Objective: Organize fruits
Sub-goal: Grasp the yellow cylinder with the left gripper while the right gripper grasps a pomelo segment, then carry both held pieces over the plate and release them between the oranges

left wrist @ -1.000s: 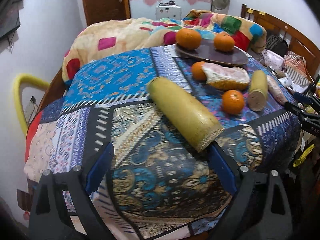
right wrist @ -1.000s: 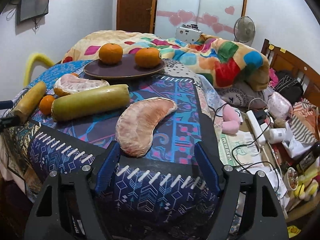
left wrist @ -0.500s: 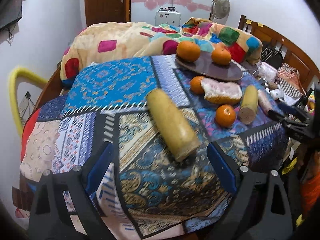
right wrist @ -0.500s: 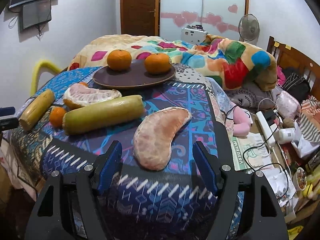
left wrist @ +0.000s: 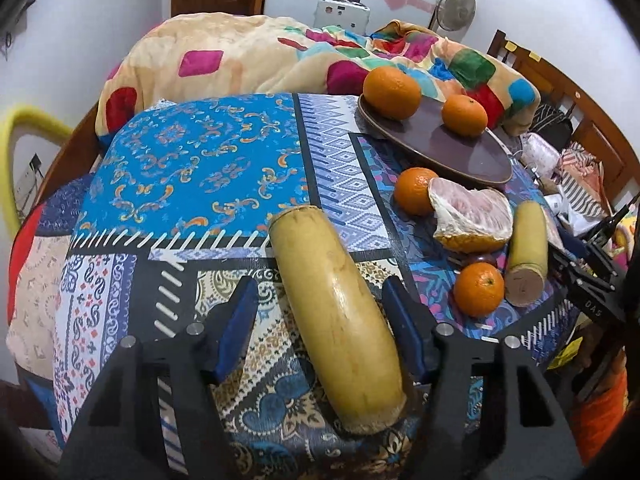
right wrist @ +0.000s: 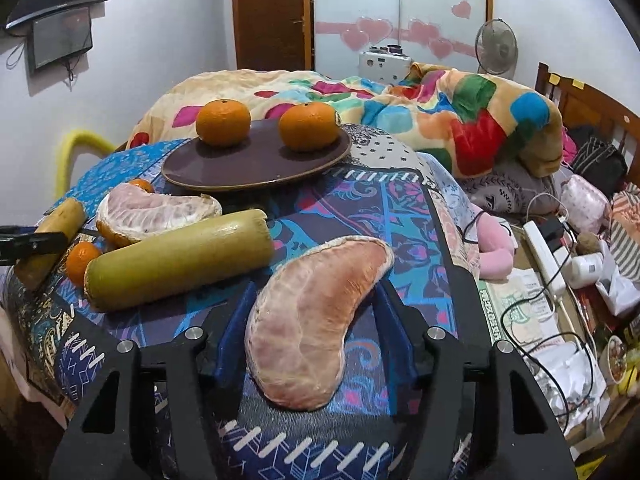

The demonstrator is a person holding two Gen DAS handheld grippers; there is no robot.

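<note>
My left gripper (left wrist: 320, 312) is open, its blue pads on either side of a long yellow-green fruit (left wrist: 336, 320) lying on the patterned cloth. My right gripper (right wrist: 312, 312) is open around a peeled pink pomelo segment (right wrist: 316, 320); a small gap shows on each side. A brown plate (right wrist: 256, 164) holds two oranges (right wrist: 223, 122) (right wrist: 308, 126). Beside it lie a second pomelo piece (right wrist: 156, 214), a second yellow-green fruit (right wrist: 180, 258), and two loose oranges (left wrist: 478, 288) (left wrist: 414, 196). The plate also shows in the left wrist view (left wrist: 448, 148).
A colourful blanket (right wrist: 440, 120) is heaped behind the cloth-covered surface (left wrist: 192, 168). Cables, a power strip (right wrist: 548, 252) and clutter lie low to the right. A yellow curved tube (left wrist: 24, 136) stands at the left. A fan (right wrist: 496, 48) stands by the back wall.
Both grippers have moved forward: the left one now straddles the yellow-green fruit, the right one straddles the pomelo segment. Both jaw gaps look narrower than before.
</note>
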